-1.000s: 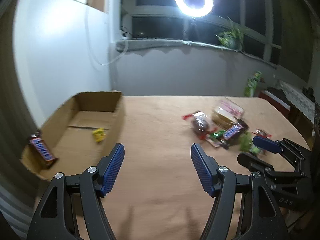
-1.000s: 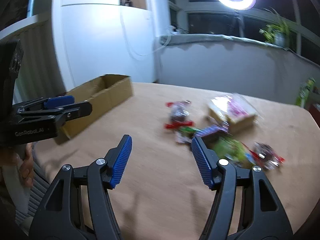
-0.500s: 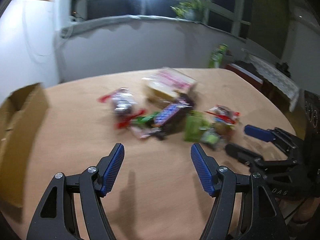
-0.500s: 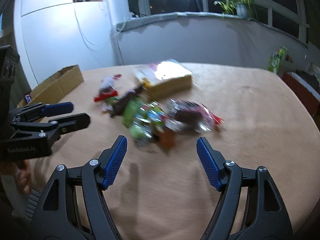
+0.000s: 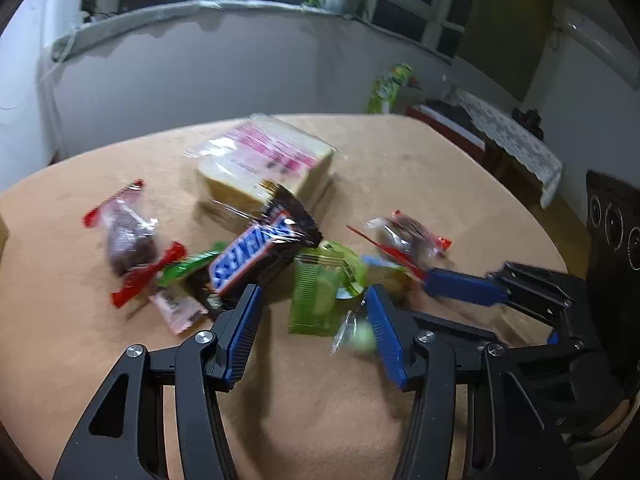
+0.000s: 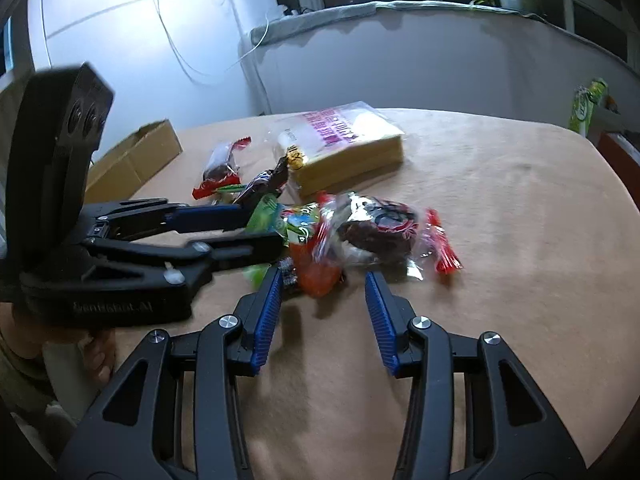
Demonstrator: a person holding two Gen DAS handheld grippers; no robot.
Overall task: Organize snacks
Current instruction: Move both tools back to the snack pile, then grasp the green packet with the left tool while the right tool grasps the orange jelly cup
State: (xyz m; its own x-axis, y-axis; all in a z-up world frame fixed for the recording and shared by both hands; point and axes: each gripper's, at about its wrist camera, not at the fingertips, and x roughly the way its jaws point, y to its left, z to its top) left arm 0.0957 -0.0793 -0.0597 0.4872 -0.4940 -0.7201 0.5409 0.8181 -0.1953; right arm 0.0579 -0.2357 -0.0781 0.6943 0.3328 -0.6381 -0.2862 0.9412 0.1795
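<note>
A pile of snacks lies on the tan table (image 5: 100,340). A Snickers bar (image 5: 256,256) leans on a wrapped bread loaf (image 5: 264,164). A green packet (image 5: 320,296) sits between the fingers of my open left gripper (image 5: 312,320), just beyond the tips. My open right gripper (image 6: 324,300) is just short of an orange packet (image 6: 316,268) and a red-ended chocolate candy (image 6: 380,232). The left gripper shows in the right wrist view (image 6: 240,228), over the pile's left side. The right gripper shows in the left wrist view (image 5: 460,304), its lower tip hidden behind the left finger.
A cardboard box (image 6: 132,156) stands at the table's far left edge. A second red-ended candy (image 5: 124,236) and a pink packet (image 5: 176,308) lie left of the Snickers. A green bag (image 6: 588,104) stands beyond the table's far right edge.
Both grippers have moved forward and closer to the snack pile. The left view swung right, away from the box. The pile now sits right at both sets of fingertips.
</note>
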